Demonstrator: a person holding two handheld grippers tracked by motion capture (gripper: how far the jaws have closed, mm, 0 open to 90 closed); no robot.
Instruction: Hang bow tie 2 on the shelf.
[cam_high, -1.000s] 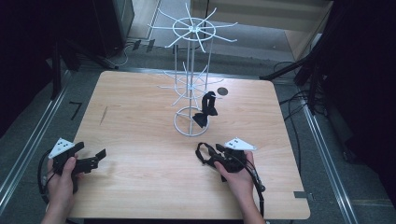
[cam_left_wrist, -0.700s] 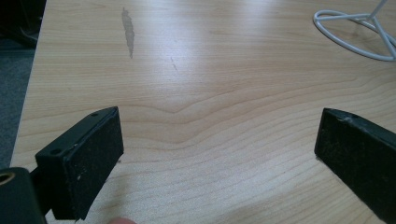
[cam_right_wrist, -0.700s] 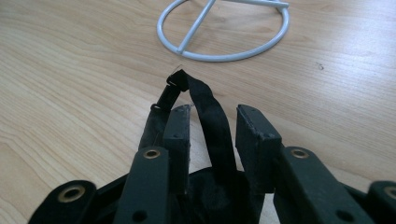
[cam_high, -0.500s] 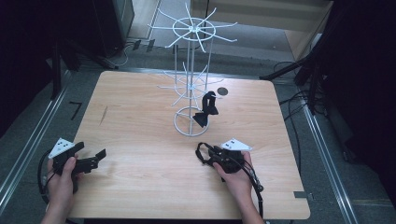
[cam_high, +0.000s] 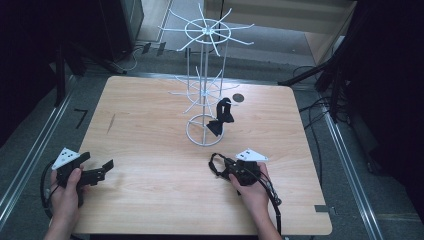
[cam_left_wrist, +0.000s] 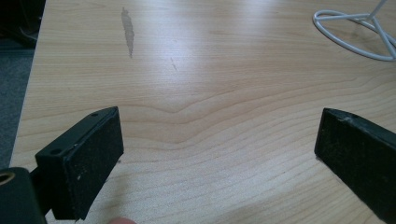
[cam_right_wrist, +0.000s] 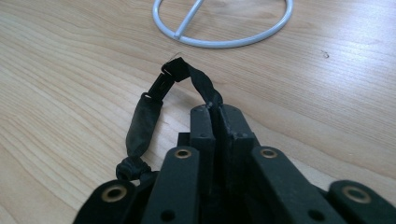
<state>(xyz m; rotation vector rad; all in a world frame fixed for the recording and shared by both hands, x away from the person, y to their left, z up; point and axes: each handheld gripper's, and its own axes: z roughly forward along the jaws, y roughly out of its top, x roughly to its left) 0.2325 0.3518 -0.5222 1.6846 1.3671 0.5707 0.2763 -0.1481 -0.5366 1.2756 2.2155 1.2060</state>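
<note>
Two grippers sit low on the wooden table (cam_high: 150, 125), one near each bottom corner of the high view. Over at lower left, the left gripper (cam_high: 102, 170) rests in a hand (cam_high: 65, 192) with its jaws spread wide apart and nothing between them; from its own view you see bare wood grain in the gap and a dark smear (cam_left_wrist: 127, 30) toward the upper left. At lower centre-right, the right gripper (cam_high: 220, 167) has its jaws pressed together on a black strap (cam_right_wrist: 187, 77), a twisted band that loops out from the jaw tips and curls back down the left side in its own view. The strap lies on the table just below the white ring base (cam_right_wrist: 224, 42) of a wire display stand (cam_high: 204, 75), which rises in the middle of the high view. Another black item (cam_high: 220, 116) hangs on the stand's lower arms. A small dark disc (cam_high: 238, 98) lies on the table just right of the stand.
</note>
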